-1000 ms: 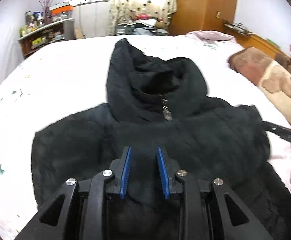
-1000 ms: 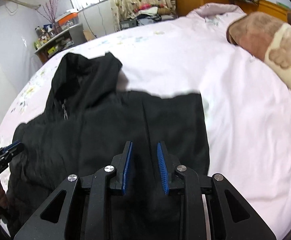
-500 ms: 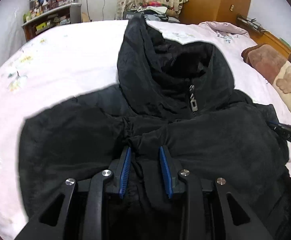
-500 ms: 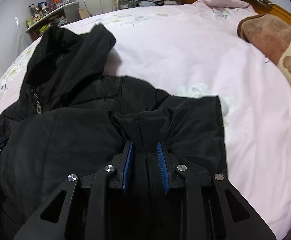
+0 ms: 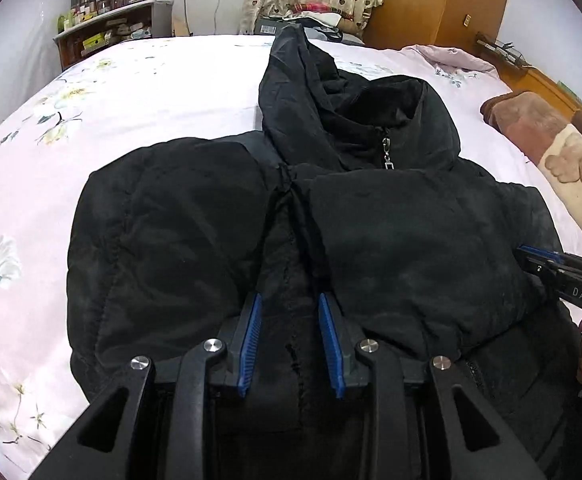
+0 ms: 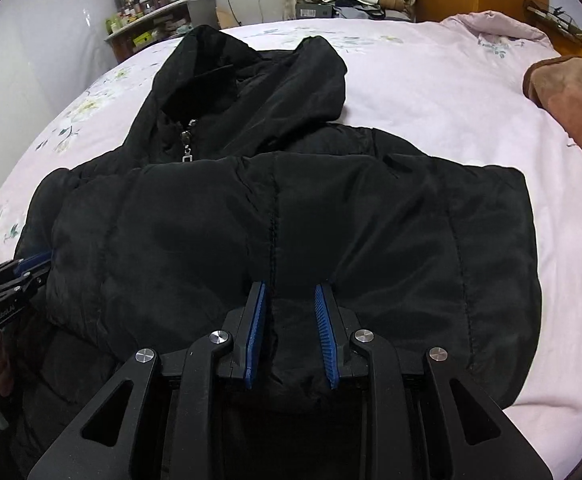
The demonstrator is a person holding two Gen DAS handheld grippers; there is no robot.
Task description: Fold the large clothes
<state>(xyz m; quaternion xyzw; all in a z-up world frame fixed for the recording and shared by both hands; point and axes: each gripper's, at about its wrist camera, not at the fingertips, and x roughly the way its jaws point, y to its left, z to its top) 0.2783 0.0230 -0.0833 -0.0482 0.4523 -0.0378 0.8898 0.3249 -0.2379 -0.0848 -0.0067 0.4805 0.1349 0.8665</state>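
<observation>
Bed: pale pink flowered sheet [image 5: 151, 92].
Jacket: black padded hooded jacket [image 5: 403, 248], lying on sheet, lower part folded up toward hood.
Left gripper [image 5: 291, 340]: pinching jacket fold between blue pads.
Right gripper [image 6: 289, 334]: pinching jacket fold likewise.

A pink floral bed [image 5: 139, 92] carries a black hooded jacket [image 5: 391, 224] and a brown blanket [image 5: 531, 128].

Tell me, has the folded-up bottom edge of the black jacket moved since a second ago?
Yes. The jacket's folded edge has come forward toward the zipper pull and hood, now covering the chest.
</observation>
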